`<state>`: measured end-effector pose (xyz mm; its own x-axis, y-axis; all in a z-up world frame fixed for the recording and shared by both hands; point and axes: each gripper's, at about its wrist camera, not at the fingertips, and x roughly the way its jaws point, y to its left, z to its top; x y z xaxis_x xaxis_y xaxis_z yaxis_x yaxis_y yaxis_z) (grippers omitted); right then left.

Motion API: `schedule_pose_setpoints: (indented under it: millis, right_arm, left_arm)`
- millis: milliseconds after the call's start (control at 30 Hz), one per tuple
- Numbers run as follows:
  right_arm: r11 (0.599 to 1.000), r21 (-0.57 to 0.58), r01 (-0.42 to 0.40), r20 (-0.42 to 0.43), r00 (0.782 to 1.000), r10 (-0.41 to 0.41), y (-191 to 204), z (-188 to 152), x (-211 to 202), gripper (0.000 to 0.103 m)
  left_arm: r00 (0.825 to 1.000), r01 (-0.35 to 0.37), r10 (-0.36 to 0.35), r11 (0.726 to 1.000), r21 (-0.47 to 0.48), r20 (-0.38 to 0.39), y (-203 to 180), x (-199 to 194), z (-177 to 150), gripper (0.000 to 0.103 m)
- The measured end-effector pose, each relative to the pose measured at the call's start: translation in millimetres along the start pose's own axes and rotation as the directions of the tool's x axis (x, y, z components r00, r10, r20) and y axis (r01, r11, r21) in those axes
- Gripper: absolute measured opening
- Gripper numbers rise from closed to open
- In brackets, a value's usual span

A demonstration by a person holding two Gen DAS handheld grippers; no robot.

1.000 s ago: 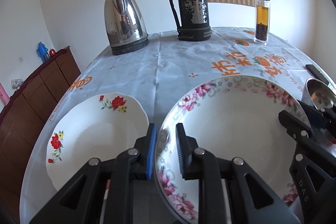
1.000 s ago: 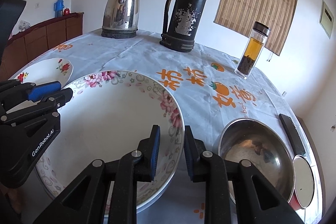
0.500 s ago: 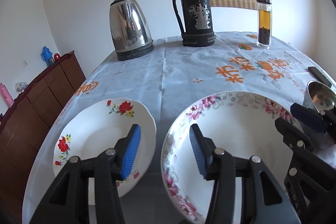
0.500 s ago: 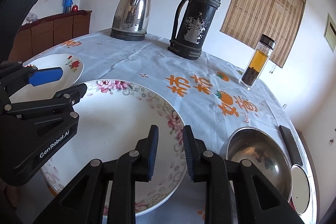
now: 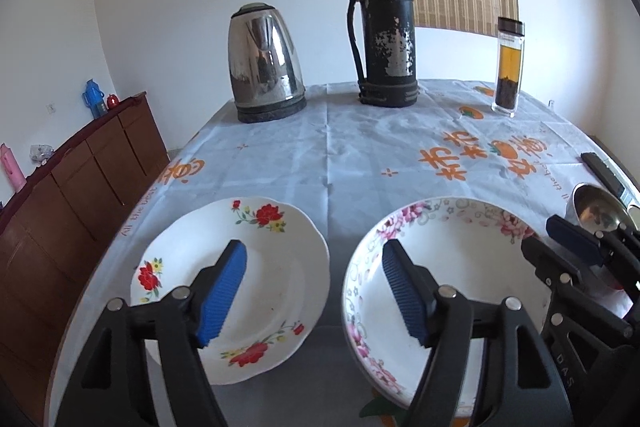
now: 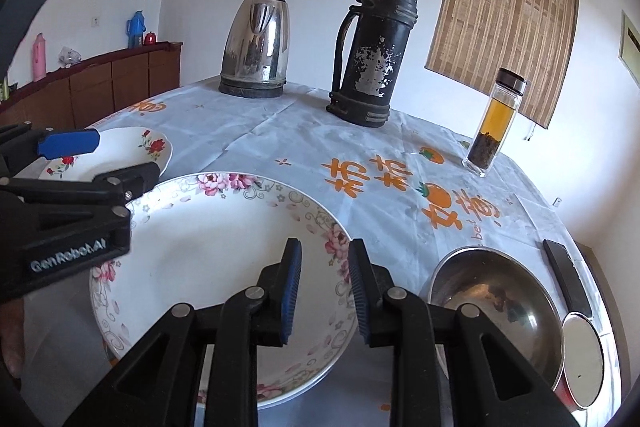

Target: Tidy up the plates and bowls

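A large pink-flowered plate (image 6: 208, 247) (image 5: 460, 259) lies on the tablecloth. My right gripper (image 6: 325, 283) (image 5: 560, 251) is shut on its right rim, one pad inside and one outside. A smaller red-flowered plate (image 5: 276, 267) (image 6: 132, 147) lies just left of it. My left gripper (image 5: 314, 291) (image 6: 128, 155) hovers above the gap between the two plates with its jaws opening wide. Nothing is between them; one finger (image 5: 224, 287) hangs over the red-flowered plate, the other over the pink plate's left rim.
At the table's far side stand a steel kettle (image 5: 264, 67), a worn black thermos (image 5: 384, 31) and a tea bottle (image 5: 508, 67). A steel bowl (image 6: 496, 303), a lidded red container (image 6: 584, 359) and a flat dark bar (image 6: 564, 275) lie to the right. A wooden sideboard (image 5: 80, 187) stands left.
The left gripper let go of the pink plate's left rim, opened wide and drew back and up. The right gripper kept its hold on the right rim.
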<state>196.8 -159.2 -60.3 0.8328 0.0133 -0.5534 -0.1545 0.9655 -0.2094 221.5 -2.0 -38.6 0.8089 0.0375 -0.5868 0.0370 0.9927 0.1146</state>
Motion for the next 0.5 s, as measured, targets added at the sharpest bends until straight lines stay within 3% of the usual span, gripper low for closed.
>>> schedule_pose_setpoints:
  millis: [133, 233, 333, 433, 500]
  right_arm:
    - [1.0, 0.006, -0.019, 0.03, 0.999, 0.019, -0.6, 0.6, -4.5, 0.026]
    - [0.998, 0.035, -0.046, 0.066, 0.997, 0.044, 0.2, 4.1, -11.7, 0.026]
    - [0.993, 0.054, -0.102, 0.091, 0.991, 0.097, 6.6, 13.7, -20.6, 0.026]
    - [0.98, 0.07, -0.185, 0.079, 0.981, 0.179, 19.1, 24.7, -20.2, 0.026]
    - [0.971, 0.064, -0.229, 0.051, 0.973, 0.226, 33.0, 31.3, -12.8, 0.026]
  left_arm:
    - [0.999, -0.034, 0.035, 0.999, -0.018, 0.041, 31.0, -7.7, 7.1, 0.081]
    - [0.994, -0.099, 0.101, 0.994, -0.042, 0.04, 63.2, 1.2, 8.1, 0.082]
    - [0.986, -0.165, 0.166, 0.979, -0.119, -0.004, 100.8, 17.9, 1.4, 0.082]
    - [0.986, -0.162, 0.153, 0.962, -0.22, -0.06, 129.9, 32.9, -7.8, 0.082]
    - [0.982, -0.181, 0.164, 0.959, -0.218, -0.098, 134.8, 42.1, -10.7, 0.081]
